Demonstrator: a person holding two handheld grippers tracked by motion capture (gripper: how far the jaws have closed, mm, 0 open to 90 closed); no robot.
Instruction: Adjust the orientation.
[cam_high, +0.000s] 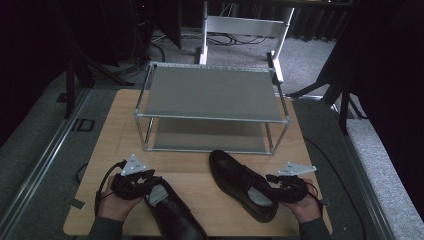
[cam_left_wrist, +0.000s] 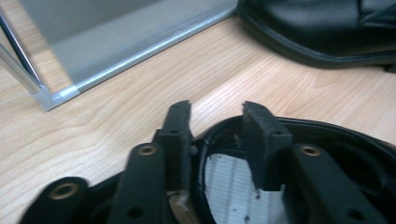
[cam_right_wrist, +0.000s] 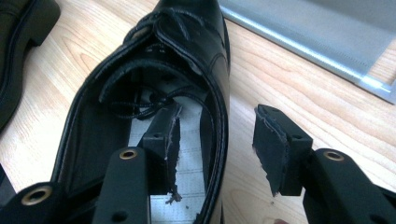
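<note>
- You are straddling the left shoe's (cam_high: 172, 212) collar with the left gripper (cam_left_wrist: 215, 122), jaws part-open, probably not yet pinching; the shoe is lying just in front of the rack (cam_high: 212, 118).
- Your right gripper (cam_right_wrist: 218, 135) is straddling the right shoe's (cam_high: 240, 183) side wall, a gap showing at the outer pad.
- Be seating both deeper before squeezing.

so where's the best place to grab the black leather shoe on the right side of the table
Probably the side wall of the collar beside the heel opening on the black leather lace-up shoe. It lies flat on its sole, opening up, so come from above and behind the heel. The right tongs already straddle that wall, one jaw inside on the pale insole, one outside, not yet pressing.
</note>
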